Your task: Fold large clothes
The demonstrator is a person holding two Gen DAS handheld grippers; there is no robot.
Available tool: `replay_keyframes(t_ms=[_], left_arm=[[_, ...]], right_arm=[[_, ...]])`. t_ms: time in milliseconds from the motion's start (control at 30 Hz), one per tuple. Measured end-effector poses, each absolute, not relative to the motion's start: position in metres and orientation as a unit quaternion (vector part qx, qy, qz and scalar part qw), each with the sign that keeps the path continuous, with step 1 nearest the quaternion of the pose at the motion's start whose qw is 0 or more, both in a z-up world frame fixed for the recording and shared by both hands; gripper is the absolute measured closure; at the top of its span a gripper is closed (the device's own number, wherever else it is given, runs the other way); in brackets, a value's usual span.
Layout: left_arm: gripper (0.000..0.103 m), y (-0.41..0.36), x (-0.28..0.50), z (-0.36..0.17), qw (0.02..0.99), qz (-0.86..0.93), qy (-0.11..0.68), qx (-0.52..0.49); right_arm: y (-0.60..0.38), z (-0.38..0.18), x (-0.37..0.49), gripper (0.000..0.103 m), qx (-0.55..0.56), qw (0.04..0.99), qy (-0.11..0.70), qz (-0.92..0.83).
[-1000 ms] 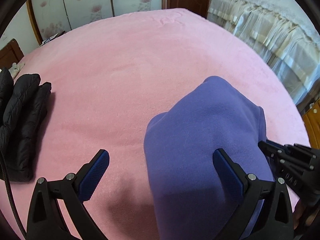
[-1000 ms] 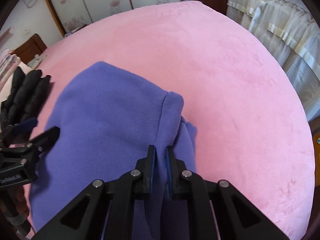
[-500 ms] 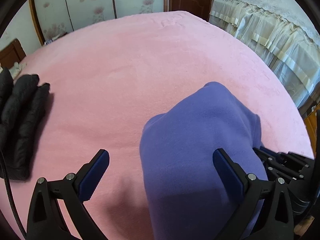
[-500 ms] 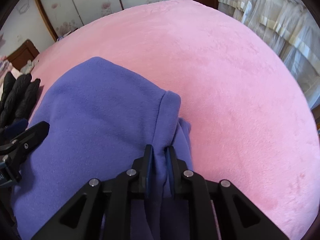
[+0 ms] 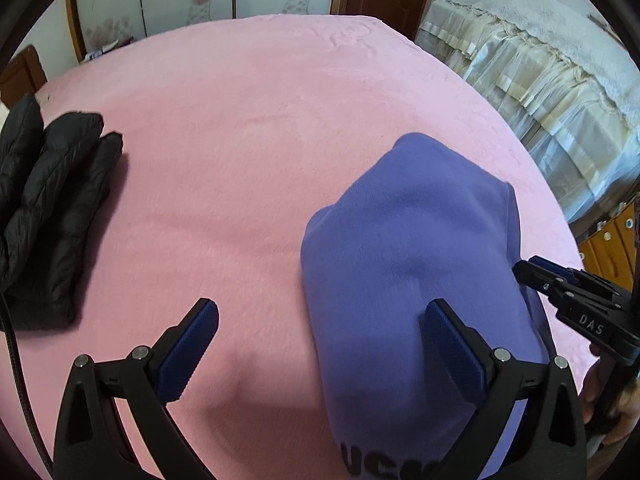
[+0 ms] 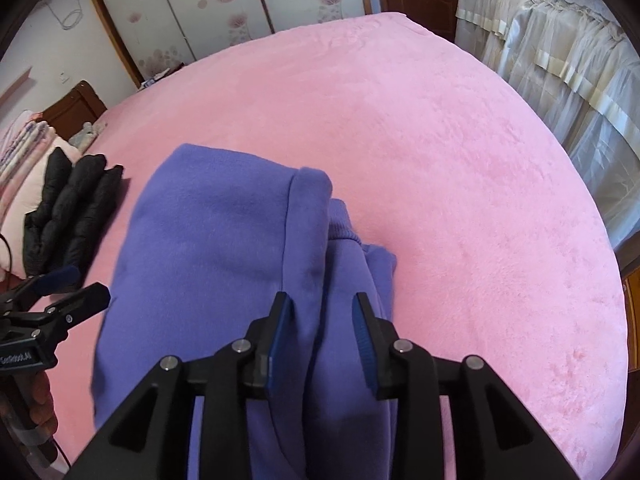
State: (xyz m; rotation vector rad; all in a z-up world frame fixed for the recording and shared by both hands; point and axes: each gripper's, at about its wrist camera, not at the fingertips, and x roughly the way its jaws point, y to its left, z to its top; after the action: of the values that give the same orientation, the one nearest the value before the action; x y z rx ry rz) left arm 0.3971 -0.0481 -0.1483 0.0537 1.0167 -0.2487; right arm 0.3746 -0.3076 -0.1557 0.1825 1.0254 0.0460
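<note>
A purple fleece sweatshirt (image 5: pixel 408 264) lies folded on the pink bed cover (image 5: pixel 248 128), with dark lettering at its near end. My left gripper (image 5: pixel 322 314) hovers open and wide over its left edge, holding nothing; its right finger (image 5: pixel 452 340) is above the fabric. In the right wrist view the sweatshirt (image 6: pixel 208 248) shows a thick folded hem. My right gripper (image 6: pixel 322 300) is over that hem with its jaws opening; the fold sits between the pads, and the right pad stands clear of it. Each gripper shows in the other's view: the right one (image 5: pixel 560 284), the left one (image 6: pixel 72 284).
A folded black puffer jacket (image 5: pixel 52 216) lies at the bed's left side, also seen in the right wrist view (image 6: pixel 68 216). A second bed with a cream frilled cover (image 5: pixel 552 72) stands to the right. Flowered wardrobe doors (image 6: pixel 224 8) and a wooden door are behind.
My right gripper's jaws have parted from the purple hem they were pinching. Both grippers have lifted a little off the sweatshirt. The left gripper stays open.
</note>
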Motion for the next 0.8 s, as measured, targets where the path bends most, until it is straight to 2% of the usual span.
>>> replay_keyframes(t_ms=[67, 133, 200, 300, 367, 567, 800], left_arm=[[0.001, -0.036, 0.393, -0.147, 0.861, -0.131, 0.491, 0.008], [0.001, -0.025, 0.39, -0.147, 0.855, -0.15, 0.496, -0.012], [0.001, -0.017, 0.386, -0.151, 0.846, -0.171, 0.504, -0.029], [0.001, -0.006, 0.383, -0.163, 0.83, -0.202, 0.517, -0.053], [0.001, -0.003, 0.382, -0.174, 0.82, -0.216, 0.526, -0.064], [0.001, 0.002, 0.386, -0.201, 0.789, -0.26, 0.543, -0.121], [0.0, -0.015, 0.391, -0.221, 0.764, -0.29, 0.56, -0.138]], right_arm=[[-0.305, -0.148, 0.37, 0.063, 0.092, 0.869, 0.486, 0.032], [-0.308, -0.139, 0.365, 0.05, 0.103, 0.869, 0.481, 0.047], [-0.31, -0.131, 0.36, 0.024, 0.111, 0.872, 0.473, 0.057], [-0.317, -0.118, 0.351, 0.008, 0.125, 0.877, 0.456, 0.083], [-0.326, -0.117, 0.349, 0.005, 0.137, 0.872, 0.46, 0.093], [-0.349, -0.141, 0.351, 0.005, 0.149, 0.85, 0.499, 0.084], [-0.351, -0.153, 0.345, 0.005, 0.177, 0.844, 0.489, 0.128]])
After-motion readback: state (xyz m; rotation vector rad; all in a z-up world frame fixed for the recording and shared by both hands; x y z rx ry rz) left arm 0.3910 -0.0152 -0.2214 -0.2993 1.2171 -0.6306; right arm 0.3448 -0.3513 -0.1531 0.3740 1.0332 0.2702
